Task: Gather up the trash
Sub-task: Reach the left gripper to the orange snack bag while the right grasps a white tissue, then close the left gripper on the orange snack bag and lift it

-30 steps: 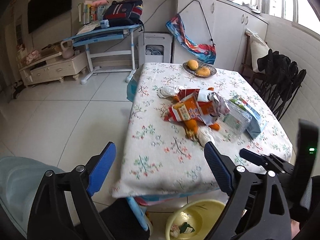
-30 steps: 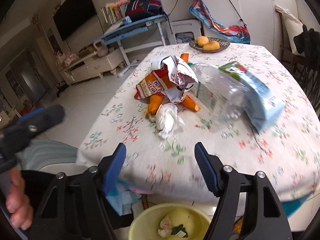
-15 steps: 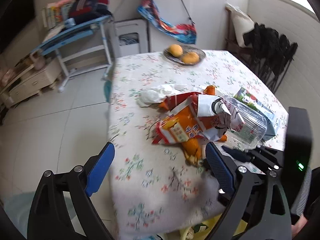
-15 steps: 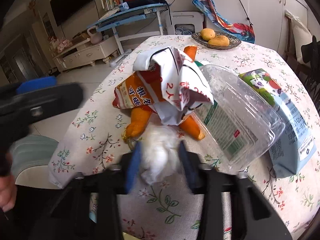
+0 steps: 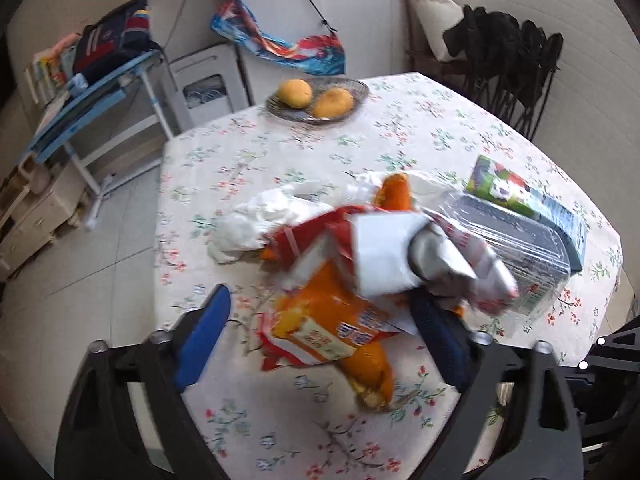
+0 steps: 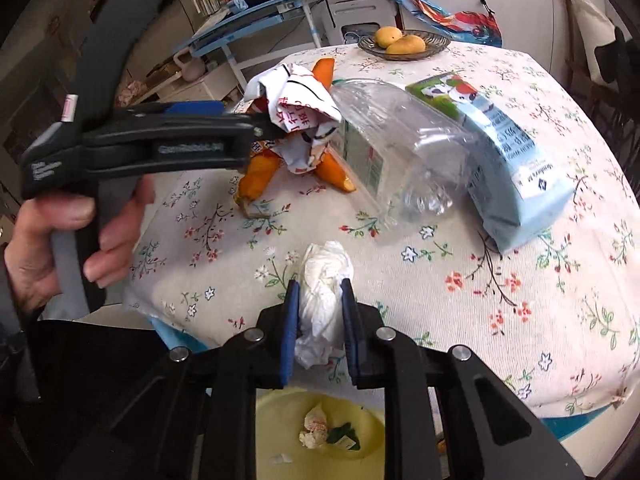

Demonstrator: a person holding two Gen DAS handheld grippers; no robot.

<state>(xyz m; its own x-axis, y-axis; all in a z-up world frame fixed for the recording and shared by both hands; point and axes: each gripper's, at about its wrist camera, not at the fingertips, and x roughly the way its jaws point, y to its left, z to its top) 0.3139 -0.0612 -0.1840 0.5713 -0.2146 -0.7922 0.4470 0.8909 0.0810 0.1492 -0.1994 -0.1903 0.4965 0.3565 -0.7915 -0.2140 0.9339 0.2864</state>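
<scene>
Right gripper [image 6: 318, 312]: blue pads clamped on a crumpled white tissue wad [image 6: 325, 280], jaws closing the last fraction. Wad held at the near edge of the round table under its floral tablecloth [image 6: 500, 280], directly above the yellow plastic bin [image 6: 360, 436] on the floor, which already contains small scraps.

Left gripper [image 5: 320, 328]: jaws closing around an orange snack wrapper [image 5: 332, 328], pads not yet pressing; no grip. Wrapper lies within a heap, overlapped by a red-and-white crumpled paper bag [image 5: 400, 252], with orange peel pieces [image 5: 370, 376] under and beside it.

Remaining trash on the table: a clear plastic bottle on its side [image 6: 400, 148], a pale blue carton with a green printed end [image 6: 516, 168], and a second white tissue [image 5: 256, 224] behind the heap.

Hazards:
- Shallow hold on the tissue. Loose tail hanging below the pads; possible snag on the cloth edge or a drop outside the bin if released off-centre.
- Closing on the heap rather than one item. Likely result: wrapper lifted with paper bag half-caught, then shed onto table or floor.
- Peel dragged or flicked off the edge during the lift.
- Bottle touching the heap; liable to roll if the heap shifts.
- Tablecloth pinched by the lower pad; risk of pulling cloth and the wire fruit bowl [image 5: 320, 100].
- Contact between the two grippers, working close together.
</scene>
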